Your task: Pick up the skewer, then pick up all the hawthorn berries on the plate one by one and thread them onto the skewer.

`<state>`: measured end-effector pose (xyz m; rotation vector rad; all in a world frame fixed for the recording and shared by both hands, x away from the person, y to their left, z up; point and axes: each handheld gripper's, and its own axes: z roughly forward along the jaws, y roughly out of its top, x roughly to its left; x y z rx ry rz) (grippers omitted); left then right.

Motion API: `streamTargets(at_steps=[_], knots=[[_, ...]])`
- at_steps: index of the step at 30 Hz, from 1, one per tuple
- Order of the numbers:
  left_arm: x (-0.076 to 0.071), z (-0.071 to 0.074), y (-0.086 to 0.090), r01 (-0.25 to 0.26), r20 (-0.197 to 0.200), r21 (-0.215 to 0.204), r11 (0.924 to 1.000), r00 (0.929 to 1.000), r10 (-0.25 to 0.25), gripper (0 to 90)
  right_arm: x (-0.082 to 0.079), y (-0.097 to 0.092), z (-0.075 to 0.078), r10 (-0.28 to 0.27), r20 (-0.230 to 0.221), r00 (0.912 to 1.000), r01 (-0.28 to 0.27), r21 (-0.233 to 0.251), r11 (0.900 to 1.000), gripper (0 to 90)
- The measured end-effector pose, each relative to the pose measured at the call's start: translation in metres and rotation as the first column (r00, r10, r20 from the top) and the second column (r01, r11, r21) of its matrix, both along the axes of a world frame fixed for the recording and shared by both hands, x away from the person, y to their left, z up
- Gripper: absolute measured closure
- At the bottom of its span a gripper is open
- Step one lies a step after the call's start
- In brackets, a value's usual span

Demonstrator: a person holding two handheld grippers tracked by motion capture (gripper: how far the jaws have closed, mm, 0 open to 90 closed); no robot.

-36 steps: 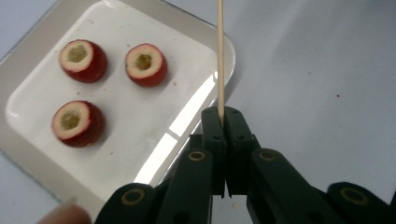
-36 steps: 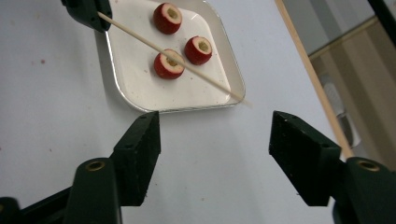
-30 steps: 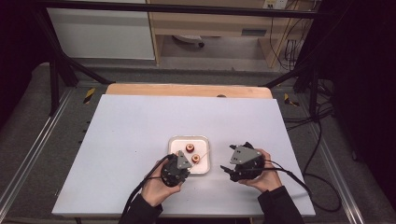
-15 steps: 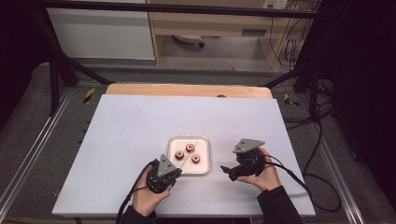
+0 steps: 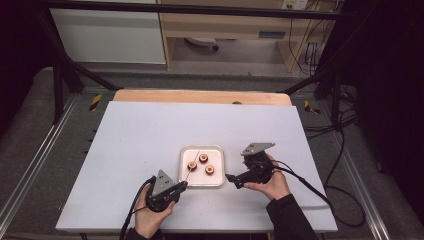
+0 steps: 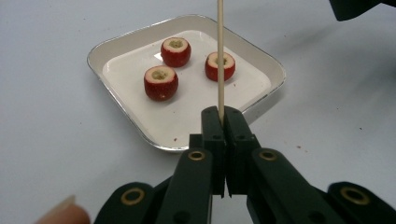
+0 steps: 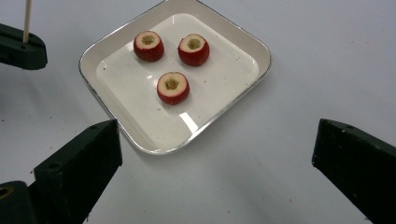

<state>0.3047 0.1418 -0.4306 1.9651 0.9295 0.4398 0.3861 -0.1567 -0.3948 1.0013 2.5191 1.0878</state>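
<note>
Left claw (image 6: pixel 223 122) is clamped on a thin wooden skewer (image 6: pixel 220 56) over the tray (image 6: pixel 264 60). Right claw (image 7: pixel 215 154), jaws just opened wide and empty, hovers beside the tray holding three red fruit pieces (image 7: pixel 173 87) on the bench (image 5: pixel 145 135).

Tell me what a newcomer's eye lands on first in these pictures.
First, the white square tray near the front of the pale table, holding three cored red fruits. Next, the thin wooden skewer clamped upright in the shut left gripper, just before the tray. The right gripper, its jaws just opened wide with nothing between them, sits beside the tray's right edge.
</note>
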Motion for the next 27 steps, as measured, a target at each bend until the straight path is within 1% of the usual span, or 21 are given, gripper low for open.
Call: streamTargets(at_steps=[1, 2, 4, 5, 6, 8, 10, 11, 12, 14, 16, 17, 19, 20, 23, 26, 27], knots=[[0.000, -0.001, 0.001, -0.002, 0.001, -0.004, 1.0000, 1.0000, 0.002, 88.5, 0.000, 0.000, 0.000, 0.000, 0.000, 1.0000, 0.000, 0.000, 1.0000, 2.2], [-0.001, -0.002, 0.002, -0.004, 0.001, -0.012, 0.9999, 1.0000, 0.004, 88.5, 0.003, 0.006, 0.000, 0.003, -0.009, 1.0000, -0.003, -0.008, 1.0000, 2.3], [-0.004, -0.003, 0.005, -0.015, 0.009, -0.028, 0.9995, 0.9998, 0.015, 88.4, 0.006, 0.011, -0.001, 0.004, -0.022, 0.9998, -0.004, -0.010, 0.9999, 2.3], [-0.004, -0.003, 0.005, -0.015, 0.009, -0.028, 0.9995, 0.9998, 0.015, 88.4, 0.006, 0.011, -0.001, 0.004, -0.022, 0.9998, -0.004, -0.010, 0.9999, 2.3], [-0.004, -0.003, 0.006, -0.016, 0.011, -0.028, 0.9995, 0.9998, 0.016, 88.4, 0.009, 0.017, -0.001, 0.000, -0.032, 0.9995, -0.001, -0.023, 0.9997, 2.7], [-0.006, -0.004, 0.008, -0.025, 0.020, -0.032, 0.9992, 0.9995, 0.025, 88.4, 0.013, 0.022, 0.000, 0.002, -0.040, 0.9992, -0.004, -0.035, 0.9994, 3.0], [-0.006, -0.004, 0.010, -0.025, 0.016, -0.033, 0.9992, 0.9995, 0.026, 88.4, 0.016, 0.027, 0.001, -0.005, -0.045, 0.9990, 0.003, -0.057, 0.9984, 3.4], [-0.006, -0.004, 0.010, -0.025, 0.016, -0.033, 0.9992, 0.9995, 0.026, 88.4, 0.016, 0.027, 0.001, -0.005, -0.045, 0.9990, 0.003, -0.057, 0.9984, 3.4], [-0.006, -0.005, 0.010, -0.026, 0.016, -0.034, 0.9991, 0.9995, 0.027, 88.4, 0.020, 0.034, 0.002, -0.003, -0.055, 0.9985, -0.002, -0.079, 0.9968, 3.9], [-0.007, -0.006, 0.012, -0.027, 0.015, -0.032, 0.9991, 0.9995, 0.027, 88.4, 0.023, 0.042, 0.002, 0.002, -0.063, 0.9980, -0.008, -0.099, 0.9950, 4.9], [-0.007, -0.006, 0.012, -0.025, 0.014, -0.033, 0.9991, 0.9996, 0.026, 88.4, 0.025, 0.045, 0.002, 0.004, -0.066, 0.9978, -0.011, -0.103, 0.9946, 5.3], [-0.008, -0.006, 0.013, -0.028, 0.015, -0.036, 0.9989, 0.9995, 0.029, 88.4, 0.028, 0.052, 0.003, 0.015, -0.072, 0.9973, -0.024, -0.119, 0.9926, 6.4], [-0.007, -0.006, 0.014, -0.029, 0.017, -0.032, 0.9991, 0.9994, 0.030, 88.4, 0.030, 0.055, 0.003, 0.015, -0.079, 0.9968, -0.024, -0.117, 0.9928, 7.9], [-0.007, -0.007, 0.014, -0.031, 0.018, -0.030, 0.9991, 0.9993, 0.031, 88.4, 0.033, 0.061, 0.002, 0.025, -0.091, 0.9955, -0.037, -0.132, 0.9906, 10.3], [-0.007, -0.007, 0.015, -0.030, 0.018, -0.026, 0.9992, 0.9994, 0.031, 88.4, 0.038, 0.070, 0.000, 0.045, -0.128, 0.9908, -0.065, -0.164, 0.9843, 14.1], [-0.007, -0.008, 0.015, -0.031, 0.010, -0.026, 0.9992, 0.9995, 0.031, 88.4, 0.042, 0.078, -0.003, 0.061, -0.156, 0.9859, -0.093, -0.211, 0.9731, 17.1], [-0.007, -0.009, 0.015, -0.030, 0.009, -0.027, 0.9992, 0.9995, 0.030, 88.4, 0.043, 0.081, -0.004, 0.064, -0.169, 0.9836, -0.099, -0.211, 0.9724, 18.5]])
